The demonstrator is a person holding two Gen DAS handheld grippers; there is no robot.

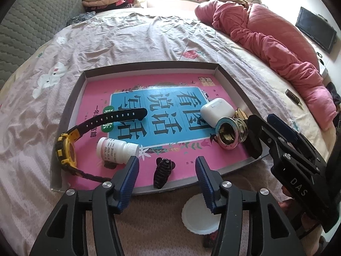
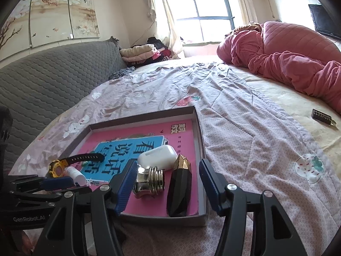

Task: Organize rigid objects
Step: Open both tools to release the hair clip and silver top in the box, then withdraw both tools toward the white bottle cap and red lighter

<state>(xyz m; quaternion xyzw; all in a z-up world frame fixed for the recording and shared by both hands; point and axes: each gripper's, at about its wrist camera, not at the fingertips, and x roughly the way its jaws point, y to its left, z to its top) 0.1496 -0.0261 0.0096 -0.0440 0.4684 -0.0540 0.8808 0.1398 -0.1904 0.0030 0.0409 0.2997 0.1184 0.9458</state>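
Hovering with left tool spread wide above the dark hair clip lying free in the tray on the bed — right tool gaping empty — needing a straight, clean lift away.

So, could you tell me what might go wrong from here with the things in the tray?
1. The left tongs stand open right over the dark hair clip; lowering could nudge it toward the tray's low near wall.
2. The pill bottle lies on its side and may roll if bumped.
3. The metal knob and black faceted bottle lie close together between the right tongs, so closing could catch both.
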